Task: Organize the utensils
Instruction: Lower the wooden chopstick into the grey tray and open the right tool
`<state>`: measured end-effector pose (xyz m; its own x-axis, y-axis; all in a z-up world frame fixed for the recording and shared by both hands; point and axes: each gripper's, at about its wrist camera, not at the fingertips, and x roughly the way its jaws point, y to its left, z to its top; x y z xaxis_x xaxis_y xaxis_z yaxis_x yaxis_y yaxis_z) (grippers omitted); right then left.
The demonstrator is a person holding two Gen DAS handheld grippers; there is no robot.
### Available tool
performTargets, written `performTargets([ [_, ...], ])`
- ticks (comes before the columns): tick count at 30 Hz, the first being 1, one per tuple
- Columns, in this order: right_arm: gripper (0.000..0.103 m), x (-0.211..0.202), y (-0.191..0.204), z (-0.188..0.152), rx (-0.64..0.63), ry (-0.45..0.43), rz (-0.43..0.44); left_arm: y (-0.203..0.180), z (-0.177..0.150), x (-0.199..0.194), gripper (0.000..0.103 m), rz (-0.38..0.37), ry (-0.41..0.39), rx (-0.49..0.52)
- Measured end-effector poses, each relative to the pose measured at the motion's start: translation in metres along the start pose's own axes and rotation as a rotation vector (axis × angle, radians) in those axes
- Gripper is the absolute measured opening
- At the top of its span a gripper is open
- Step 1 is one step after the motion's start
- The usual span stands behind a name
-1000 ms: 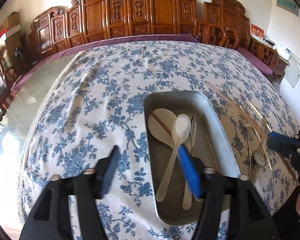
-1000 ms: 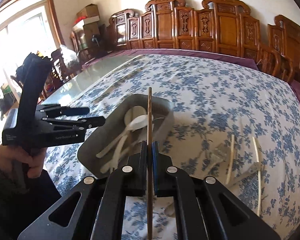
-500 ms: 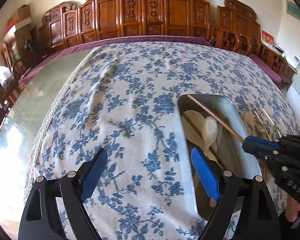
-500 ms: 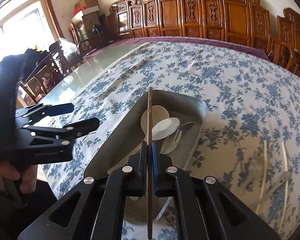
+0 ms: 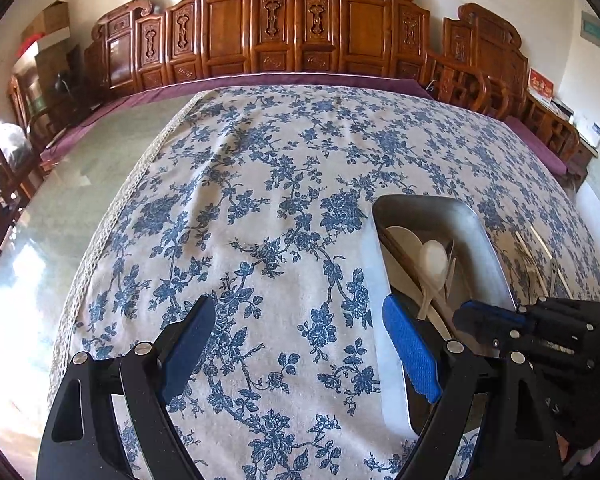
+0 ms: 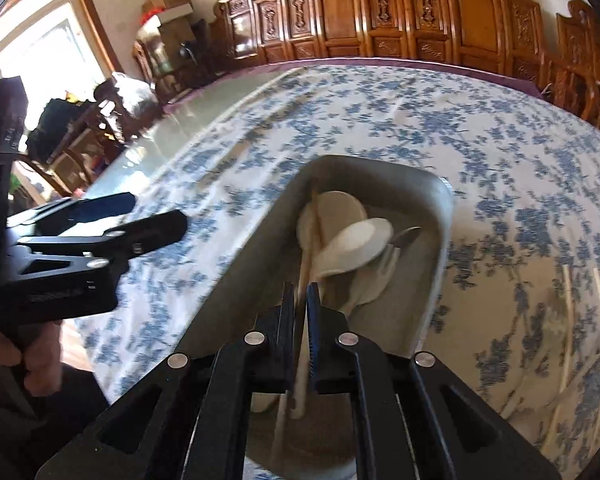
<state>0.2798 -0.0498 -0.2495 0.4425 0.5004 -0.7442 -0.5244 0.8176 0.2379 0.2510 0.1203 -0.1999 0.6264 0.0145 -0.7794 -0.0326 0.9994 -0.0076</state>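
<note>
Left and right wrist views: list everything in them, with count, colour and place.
tablecloth: one, white with blue flowers, over the table
tray: one, grey metal, on the cloth
spoons: two, white, in the tray
fork: one, silver, in the tray beside the spoons
brown chopstick: at least one, along the tray's left side
pale chopsticks: at least two, cream, on the cloth right of the tray
chairs: a row, carved brown wood, along the far side
left gripper: black with blue pads, left of the tray; jaws have just been opening, nothing between them
right gripper: black, over the tray, closed on the brown chopstick
hand: one, holding the left gripper
</note>
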Motion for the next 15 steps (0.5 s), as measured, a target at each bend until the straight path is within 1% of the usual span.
performTargets([
  [6, 0.009, -0.013, 0.000, -0.005, -0.036, -0.027, -0.001, -0.002, 0.001, -0.004, 0.082, 0.000, -0.012, -0.004],
  [12, 0.009, -0.046, -0.024, -0.013, -0.054, -0.071, -0.072, -0.014, 0.002, -0.009, 0.082, -0.024, -0.026, 0.007],
  [15, 0.009, -0.067, -0.038, -0.015, -0.057, -0.100, -0.114, -0.028, 0.004, -0.013, 0.082, -0.050, -0.041, 0.023],
])
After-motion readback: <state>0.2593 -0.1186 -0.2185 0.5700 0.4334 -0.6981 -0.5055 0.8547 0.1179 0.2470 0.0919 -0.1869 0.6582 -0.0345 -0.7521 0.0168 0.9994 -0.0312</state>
